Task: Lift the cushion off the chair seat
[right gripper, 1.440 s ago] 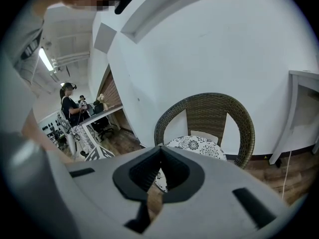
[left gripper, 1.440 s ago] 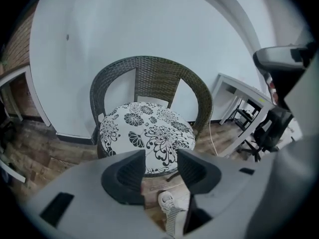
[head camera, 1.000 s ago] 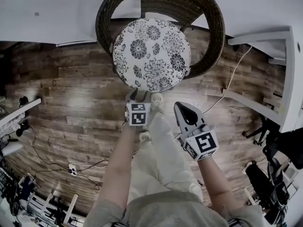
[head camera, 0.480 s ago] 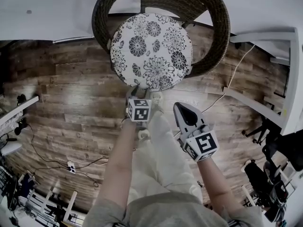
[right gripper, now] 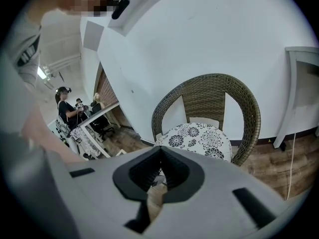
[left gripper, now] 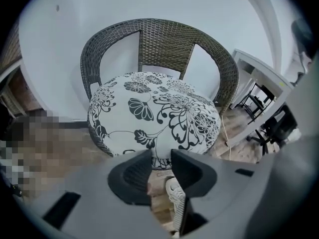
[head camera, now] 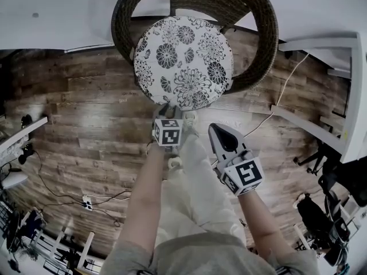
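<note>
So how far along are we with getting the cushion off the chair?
Done: the left gripper is at the front edge of the cushion. In hand: its jaws are closing with that edge between them. Left: the lift itself; the cushion lies flat on the chair. The right gripper is back, shut and empty.

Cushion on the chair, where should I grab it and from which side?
Grip the cushion by its near front rim, coming from the open front: the chair wraps its wicker back round the rear and both sides. The left gripper is closing its jaws with that rim between them.
</note>
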Tool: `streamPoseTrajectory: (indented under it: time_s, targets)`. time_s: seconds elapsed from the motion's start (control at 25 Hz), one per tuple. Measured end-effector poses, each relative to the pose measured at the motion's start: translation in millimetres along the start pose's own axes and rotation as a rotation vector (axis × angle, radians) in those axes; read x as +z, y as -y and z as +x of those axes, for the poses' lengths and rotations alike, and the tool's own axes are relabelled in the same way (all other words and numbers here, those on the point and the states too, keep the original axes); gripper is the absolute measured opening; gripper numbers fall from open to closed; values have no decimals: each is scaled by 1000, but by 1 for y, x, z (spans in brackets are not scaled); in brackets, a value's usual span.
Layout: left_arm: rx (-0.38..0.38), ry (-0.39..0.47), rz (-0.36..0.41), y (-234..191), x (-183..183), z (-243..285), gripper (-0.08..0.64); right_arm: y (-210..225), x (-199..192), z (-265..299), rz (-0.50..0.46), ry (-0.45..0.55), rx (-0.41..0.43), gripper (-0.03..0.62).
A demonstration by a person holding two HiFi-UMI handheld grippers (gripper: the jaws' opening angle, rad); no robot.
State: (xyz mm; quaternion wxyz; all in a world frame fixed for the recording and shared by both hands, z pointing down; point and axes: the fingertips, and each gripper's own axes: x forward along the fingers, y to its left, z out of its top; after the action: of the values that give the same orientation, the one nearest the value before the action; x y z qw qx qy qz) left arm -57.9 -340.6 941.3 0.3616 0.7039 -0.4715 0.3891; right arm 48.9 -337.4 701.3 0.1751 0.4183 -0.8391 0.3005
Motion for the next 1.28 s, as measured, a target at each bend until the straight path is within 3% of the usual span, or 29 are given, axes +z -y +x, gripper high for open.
streamPoseTrajectory:
  time_s: [0.24, 0.44, 0.68, 1.28]
  targets:
    - [-8, -27, 50, 2, 0, 0, 81, -3, 7, -5, -7, 10, -5, 0]
    - [-13, -44, 56, 2, 5, -2, 26, -4, 13, -7, -7, 15, -5, -2]
    - [-24, -36, 56, 7, 9, -13, 15, -8, 24, -11, -13, 31, -8, -2]
    - [-49, 54, 23, 30, 23, -107, 15, -51, 61, -73, -59, 116, -37, -2]
